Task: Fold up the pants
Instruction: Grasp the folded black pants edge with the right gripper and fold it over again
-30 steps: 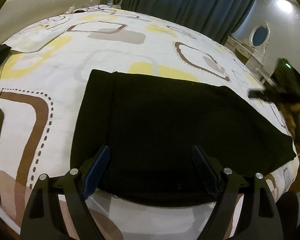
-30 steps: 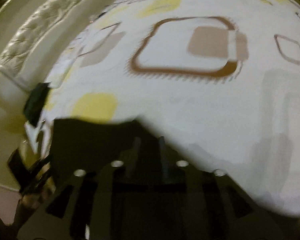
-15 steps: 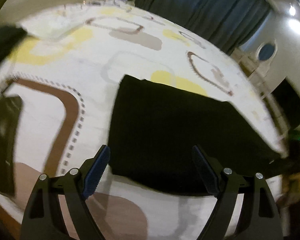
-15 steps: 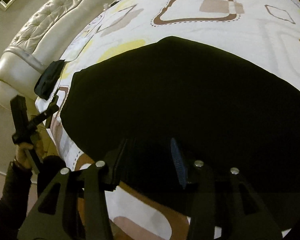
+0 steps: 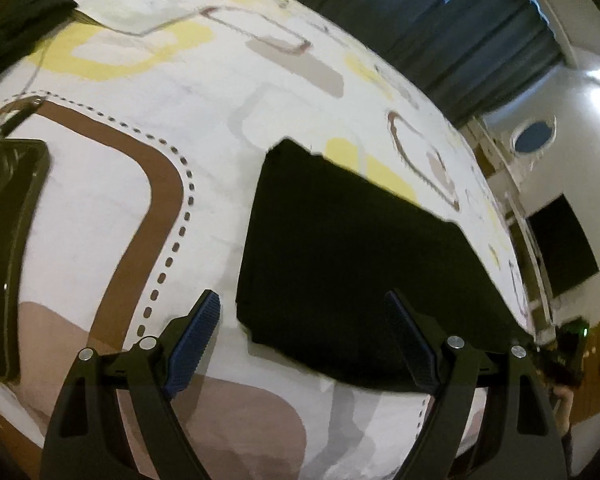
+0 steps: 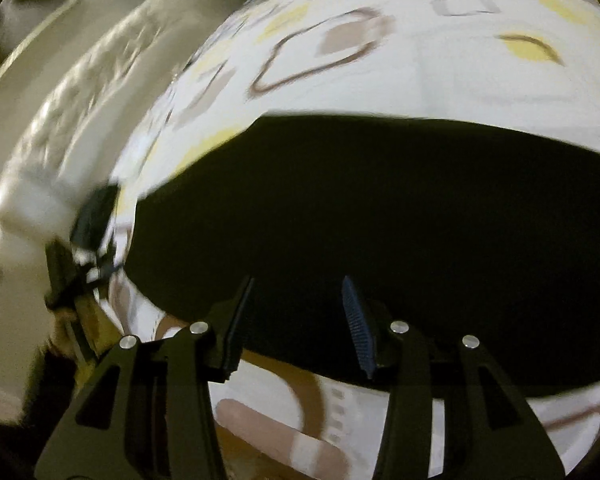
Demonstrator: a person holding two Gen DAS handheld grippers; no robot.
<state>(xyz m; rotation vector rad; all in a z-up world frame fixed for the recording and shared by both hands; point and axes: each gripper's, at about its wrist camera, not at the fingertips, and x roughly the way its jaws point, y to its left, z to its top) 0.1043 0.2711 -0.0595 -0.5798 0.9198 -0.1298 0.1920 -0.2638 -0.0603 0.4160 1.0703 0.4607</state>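
Observation:
Black pants (image 5: 352, 264) lie folded flat as a rough rectangle on a patterned bed sheet (image 5: 204, 128). My left gripper (image 5: 304, 332) is open and empty, held above the sheet at the pants' near left corner. In the right wrist view the pants (image 6: 400, 216) fill the middle. My right gripper (image 6: 298, 320) is open and empty, its fingers hovering over the pants' near edge. The right gripper also shows at the far right of the left wrist view (image 5: 568, 352). This right wrist view is motion-blurred.
A dark phone-like slab (image 5: 8, 240) lies on the sheet at the left. A black item (image 5: 24, 4) sits at the far left corner. A padded headboard (image 6: 72, 92), dark curtains (image 5: 440, 28) and a dresser with an oval mirror (image 5: 534, 136) surround the bed.
My left gripper has pulled back and to the left, off the pants, staying open. My right gripper has let go of the pants' edge, opened wider and swung over the pants.

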